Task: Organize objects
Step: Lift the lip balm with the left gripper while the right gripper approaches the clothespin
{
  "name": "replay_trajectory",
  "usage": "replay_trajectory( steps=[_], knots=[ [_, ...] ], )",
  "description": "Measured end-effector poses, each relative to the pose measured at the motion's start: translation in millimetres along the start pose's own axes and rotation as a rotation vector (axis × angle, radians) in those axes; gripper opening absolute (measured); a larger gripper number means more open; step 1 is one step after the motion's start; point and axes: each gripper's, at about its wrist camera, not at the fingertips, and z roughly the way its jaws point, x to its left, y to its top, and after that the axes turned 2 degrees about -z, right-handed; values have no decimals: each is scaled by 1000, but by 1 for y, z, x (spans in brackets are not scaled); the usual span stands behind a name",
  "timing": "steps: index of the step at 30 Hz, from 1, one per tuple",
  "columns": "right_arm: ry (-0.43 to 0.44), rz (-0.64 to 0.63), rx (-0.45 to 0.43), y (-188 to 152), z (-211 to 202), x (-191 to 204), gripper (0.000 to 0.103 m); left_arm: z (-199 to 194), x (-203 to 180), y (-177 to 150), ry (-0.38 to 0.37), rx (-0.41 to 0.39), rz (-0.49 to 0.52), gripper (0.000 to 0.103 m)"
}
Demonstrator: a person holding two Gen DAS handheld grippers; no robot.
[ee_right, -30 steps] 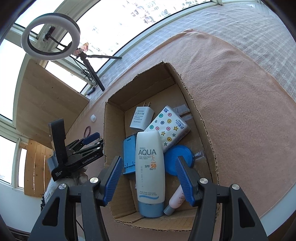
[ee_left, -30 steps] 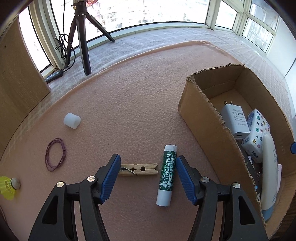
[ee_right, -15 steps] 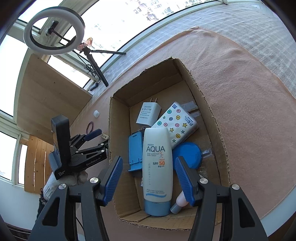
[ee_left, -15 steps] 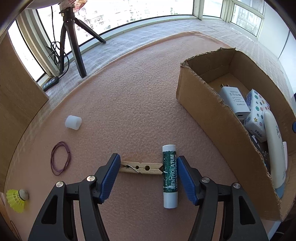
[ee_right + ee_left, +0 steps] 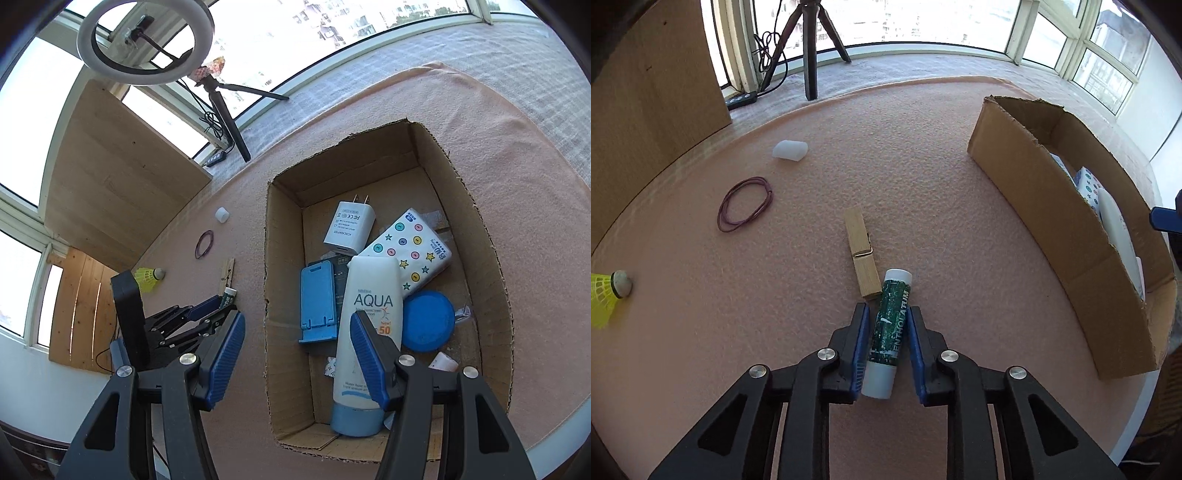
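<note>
My left gripper [image 5: 886, 336] is shut on a green and white Mentholatum lip balm tube [image 5: 888, 332] that lies on the pink mat. A wooden clothespin [image 5: 861, 257] lies just beyond it, touching the tube's far end. The cardboard box [image 5: 1060, 229] stands to the right. My right gripper [image 5: 297, 354] is open and empty above the box's left wall [image 5: 284, 295]. Inside the box lie an AQUA sunscreen tube [image 5: 369, 332], a white charger [image 5: 349, 225], a star-patterned pack [image 5: 410, 247], a blue stand [image 5: 317, 306] and a blue lid [image 5: 428, 319]. The left gripper also shows in the right wrist view [image 5: 207, 310].
On the mat lie a purple rubber band [image 5: 744, 203], a white cap [image 5: 789, 150] and a yellow shuttlecock [image 5: 607, 295]. A tripod [image 5: 809, 44] and a power strip [image 5: 740, 99] stand by the window. A wooden panel [image 5: 646, 92] rises at the left. The table edge runs at the right.
My left gripper has turned, moved in over the lip balm and shut on it; it was open before. The right gripper has drifted left over the box wall, still open.
</note>
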Motion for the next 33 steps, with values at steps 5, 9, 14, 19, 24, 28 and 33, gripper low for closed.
replay_trajectory(
  steps=[5, 9, 14, 19, 24, 28, 33],
  knots=[
    [29, -85, 31, 4, 15, 35, 55, -16, 19, -25, -11, -13, -89, 16],
    [52, -148, 64, 4, 34, 68, 55, -23, 30, -39, 0, -14, -120, 16],
    [66, -215, 98, 6, 62, 109, 55, -34, 50, -53, 41, -17, -171, 16],
    [1, -224, 132, 16, 107, 129, 55, -41, 68, -59, 51, -14, -217, 17],
    [-82, -162, 195, 30, 161, 121, 55, -47, 70, -64, 45, -11, -223, 46],
    [-129, -141, 201, 37, 184, 118, 55, -53, 74, -69, 33, -16, -244, 47],
    [-184, -177, 210, 36, 196, 124, 44, -53, 81, -71, 25, -13, -266, 46]
  ],
)
